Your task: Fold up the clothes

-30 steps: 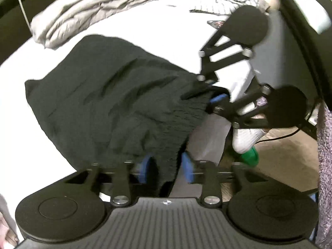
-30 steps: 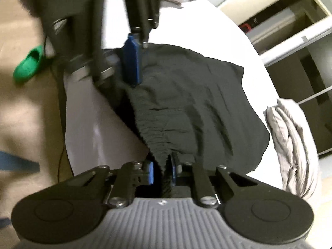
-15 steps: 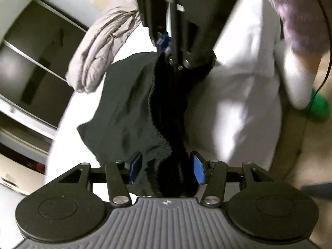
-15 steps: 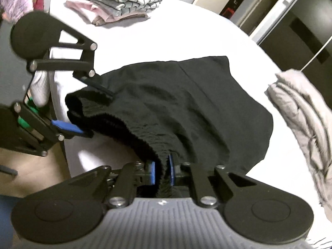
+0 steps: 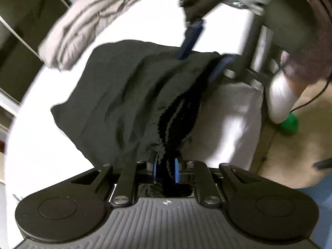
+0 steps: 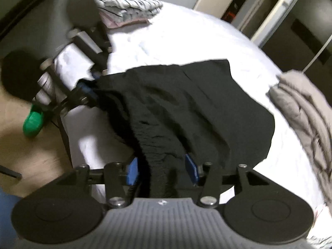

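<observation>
A black garment (image 5: 124,95) lies spread on the white bed (image 5: 37,145), with its gathered, ribbed edge lifted off the sheet toward the near side of the mattress while the rest of the cloth rests flat. In the left wrist view the left claw (image 5: 165,170) is narrow, its blue pads pinched on a bunched fold of that ribbed edge, which runs dark and thick between them and back toward the body of the tool. In the right wrist view the right claw (image 6: 161,171) stands wide, its two blue pads well apart, and the edge of the black garment (image 6: 186,108) passes down through the gap between them; neither pad can be seen pressing the cloth. Each claw shows in the other's view at the far corner of the raised edge, blurred, with blue pads touching the cloth. Beyond the garment, on the far side of the bed (image 6: 186,41), a grey quilted jacket (image 6: 307,112) lies crumpled, just beside the hem but apart from it. At the head of the bed sits a stack of folded clothes (image 6: 132,10), striped on top with pink below. On the floor beside the bed a green slipper (image 6: 33,122) shows, near a white sock (image 5: 280,99) on the person's leg.
</observation>
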The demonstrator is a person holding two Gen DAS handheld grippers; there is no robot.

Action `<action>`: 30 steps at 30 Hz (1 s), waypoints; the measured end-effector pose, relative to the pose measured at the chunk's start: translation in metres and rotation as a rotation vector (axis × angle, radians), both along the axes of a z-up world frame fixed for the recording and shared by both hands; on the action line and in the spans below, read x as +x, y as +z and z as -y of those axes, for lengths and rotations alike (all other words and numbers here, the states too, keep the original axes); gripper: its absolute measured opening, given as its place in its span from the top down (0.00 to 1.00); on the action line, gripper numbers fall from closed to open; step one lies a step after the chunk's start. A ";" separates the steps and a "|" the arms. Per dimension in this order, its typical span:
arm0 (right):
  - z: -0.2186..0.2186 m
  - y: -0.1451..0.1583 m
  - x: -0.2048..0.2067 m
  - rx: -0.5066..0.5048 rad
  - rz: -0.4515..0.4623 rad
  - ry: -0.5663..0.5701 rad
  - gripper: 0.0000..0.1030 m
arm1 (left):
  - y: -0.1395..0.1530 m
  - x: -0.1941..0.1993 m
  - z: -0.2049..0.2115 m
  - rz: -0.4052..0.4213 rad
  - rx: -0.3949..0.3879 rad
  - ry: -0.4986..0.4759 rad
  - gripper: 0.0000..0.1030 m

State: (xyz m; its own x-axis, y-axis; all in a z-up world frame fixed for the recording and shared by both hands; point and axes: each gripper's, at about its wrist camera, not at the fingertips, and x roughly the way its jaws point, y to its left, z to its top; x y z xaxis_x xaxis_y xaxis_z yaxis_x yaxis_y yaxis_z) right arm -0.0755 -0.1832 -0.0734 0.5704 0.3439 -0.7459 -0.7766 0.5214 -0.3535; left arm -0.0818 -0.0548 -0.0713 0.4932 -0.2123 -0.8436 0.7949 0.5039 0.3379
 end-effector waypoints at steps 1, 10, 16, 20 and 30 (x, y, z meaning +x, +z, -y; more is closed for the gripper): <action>-0.001 0.001 -0.006 -0.004 0.022 0.014 0.43 | 0.003 0.009 -0.003 -0.047 -0.019 0.022 0.87; -0.020 -0.017 -0.056 -0.190 0.243 0.160 0.31 | 0.018 0.077 -0.024 -0.360 -0.187 0.236 0.88; -0.019 -0.039 -0.056 -0.308 0.300 0.160 0.33 | 0.020 0.101 -0.037 -0.440 -0.269 0.310 0.88; -0.020 -0.047 -0.053 -0.356 0.321 0.165 0.43 | 0.020 0.100 -0.039 -0.454 -0.274 0.310 0.88; -0.008 -0.027 -0.033 -0.294 0.308 0.076 0.81 | 0.021 0.087 -0.044 -0.392 -0.258 0.259 0.88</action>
State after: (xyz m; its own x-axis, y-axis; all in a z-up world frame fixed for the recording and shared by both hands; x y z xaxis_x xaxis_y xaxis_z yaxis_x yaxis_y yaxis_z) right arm -0.1088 -0.1752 -0.1004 0.7629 0.1919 -0.6174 -0.6440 0.3091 -0.6998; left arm 0.0049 -0.0106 -0.0505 0.2153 -0.3502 -0.9116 0.6755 0.7275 -0.1199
